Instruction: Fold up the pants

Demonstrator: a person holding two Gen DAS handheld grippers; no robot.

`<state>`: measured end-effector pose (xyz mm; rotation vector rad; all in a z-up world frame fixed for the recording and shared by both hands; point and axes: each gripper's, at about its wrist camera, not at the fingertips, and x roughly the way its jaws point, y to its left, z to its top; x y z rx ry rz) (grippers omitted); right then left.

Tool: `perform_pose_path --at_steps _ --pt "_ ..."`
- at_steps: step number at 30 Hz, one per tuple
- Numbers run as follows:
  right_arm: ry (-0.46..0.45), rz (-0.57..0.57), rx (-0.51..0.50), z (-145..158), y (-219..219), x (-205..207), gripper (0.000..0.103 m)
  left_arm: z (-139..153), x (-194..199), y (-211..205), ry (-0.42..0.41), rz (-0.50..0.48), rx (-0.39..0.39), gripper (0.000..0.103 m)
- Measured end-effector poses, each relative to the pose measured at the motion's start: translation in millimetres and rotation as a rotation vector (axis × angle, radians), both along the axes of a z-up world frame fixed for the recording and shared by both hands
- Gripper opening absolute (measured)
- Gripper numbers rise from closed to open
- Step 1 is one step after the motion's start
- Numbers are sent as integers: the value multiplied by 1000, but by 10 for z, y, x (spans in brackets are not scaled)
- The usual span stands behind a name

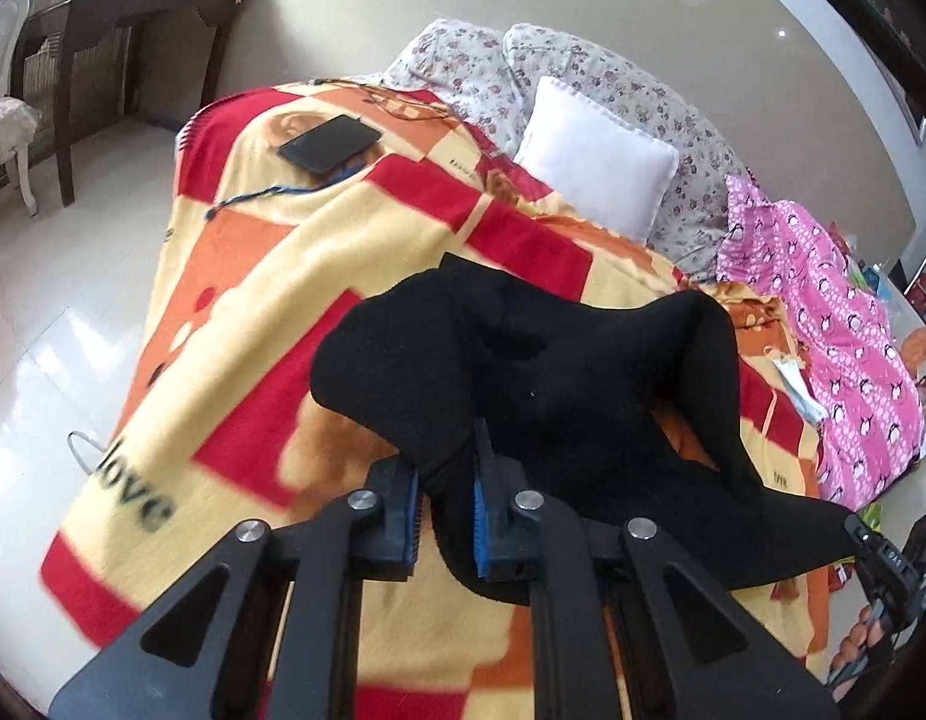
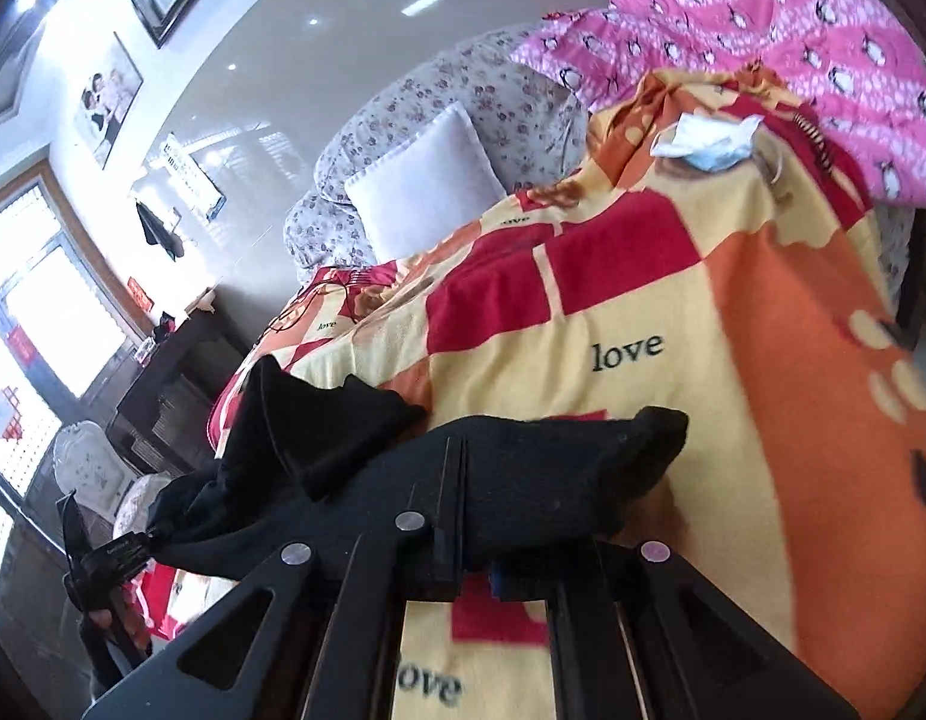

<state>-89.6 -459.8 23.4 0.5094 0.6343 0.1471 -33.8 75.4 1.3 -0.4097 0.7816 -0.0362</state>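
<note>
**Tech A:** Left wrist view — state of the near hardware? The left gripper has its blue pads pressed onto a bunched fold of the black pants. The cloth hangs forward from the jaws and drapes just ahead over the blanket.

**Tech B:** Confirmed. In the right wrist view the right gripper is clamped on another edge of the pants, jaws pressed together with fabric across them. The left gripper shows off to its left, so the garment spans both tools.

**Tech A:** Handling?

**Tech B:** Judged soft, light and limp — thick knit, not slippery, nothing fragile. It sags between grips, so hold at two edge points and keep it taut; a one-layer pinch may slip.

**Tech A:** Obstructions, working outward?

**Tech B:** Directly ahead the blanket is bare, which suits laying down. Further ahead-left of the left gripper lies a dark phone with a cable. Ahead-right of the right gripper sits a face mask. Beyond: a white pillow, floral bedding and a pink quilt. Well left, a dark desk.
</note>
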Motion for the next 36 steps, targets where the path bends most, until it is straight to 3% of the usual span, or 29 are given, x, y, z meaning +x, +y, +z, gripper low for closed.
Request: perform_pose_path --at_steps 2,4,7,9,11,13,15,17,19,21,25,29,30,31,33,36 --pt "32 9 -18 -35 -31 -78 7 -179 -28 17 61 -9 17 13" --pt "117 -8 -87 -191 -44 -80 17 -371 -24 13 120 1 62 18" --pt "238 -63 -157 -399 -105 -86 24 -463 -83 86 142 15 47 36" --pt "230 -103 -151 -361 -194 -163 35 -344 -157 153 122 46 78 54" --pt "206 -160 -186 -236 -243 -231 53 -206 -209 189 92 71 124 58" --pt "160 -178 -212 -46 -201 -244 53 -65 -246 204 61 96 188 58" --pt "120 -128 -208 99 -60 -125 54 64 -244 203 31 106 225 60" --pt "94 -47 -231 180 172 73 64 129 -195 202 11 95 220 61" --pt "67 46 -268 229 488 383 67 189 -116 144 -9 81 213 64" --pt "46 135 -297 220 829 747 67 184 1 41 -12 51 207 70" --pt "94 288 -383 6 1447 1521 73 50 285 -252 17 -25 208 70" --pt "197 374 -413 -370 1750 2055 71 -128 568 -517 56 -84 230 70" --pt "236 404 -401 -500 1796 2163 63 -170 632 -566 67 -94 233 70" --pt "263 412 -397 -593 1807 2206 33 -194 660 -598 70 -101 233 70" --pt "234 422 -365 -568 1748 2159 8 -265 741 -663 88 -113 247 70" --pt "133 397 -265 -241 1445 1942 8 -309 767 -698 95 -116 246 70"
